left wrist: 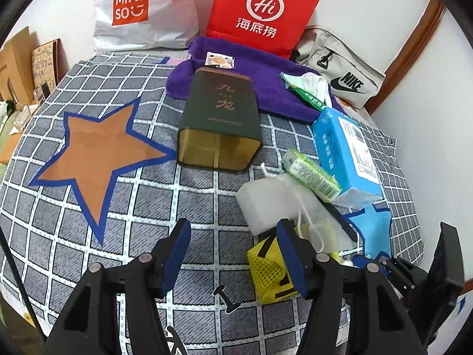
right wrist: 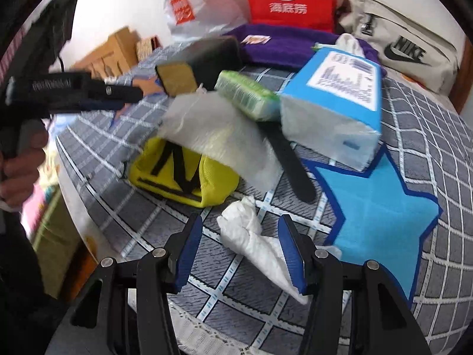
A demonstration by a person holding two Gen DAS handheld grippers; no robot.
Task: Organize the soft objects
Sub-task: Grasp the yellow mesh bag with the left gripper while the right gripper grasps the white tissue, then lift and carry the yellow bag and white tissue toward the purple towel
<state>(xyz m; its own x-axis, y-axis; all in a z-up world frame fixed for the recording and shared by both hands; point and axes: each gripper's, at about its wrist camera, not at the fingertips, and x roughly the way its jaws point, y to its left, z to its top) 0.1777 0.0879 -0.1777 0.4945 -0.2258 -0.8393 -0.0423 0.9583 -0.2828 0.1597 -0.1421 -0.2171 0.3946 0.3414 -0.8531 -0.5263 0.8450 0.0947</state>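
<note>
A pile of soft things lies on the checked cloth: a yellow pouch [right wrist: 183, 174] [left wrist: 267, 269], a white mesh bag [right wrist: 218, 136] [left wrist: 275, 201] on top of it, a green tissue pack [right wrist: 246, 94] [left wrist: 310, 174], a blue tissue pack [right wrist: 334, 103] [left wrist: 343, 151] and a crumpled white tissue [right wrist: 251, 236]. My right gripper [right wrist: 241, 257] is open, its jaws on either side of the crumpled tissue. My left gripper [left wrist: 233, 260] is open and empty above the cloth, left of the yellow pouch. A purple towel [left wrist: 260, 85] lies at the back.
A dark tin box [left wrist: 220, 118] lies on its side mid-table. A Miniso bag [left wrist: 142, 11], a red paper bag [left wrist: 260, 11] and a Nike pouch [left wrist: 340, 68] stand along the back wall. An orange star [left wrist: 97, 153] and a blue star [right wrist: 381, 222] mark the cloth.
</note>
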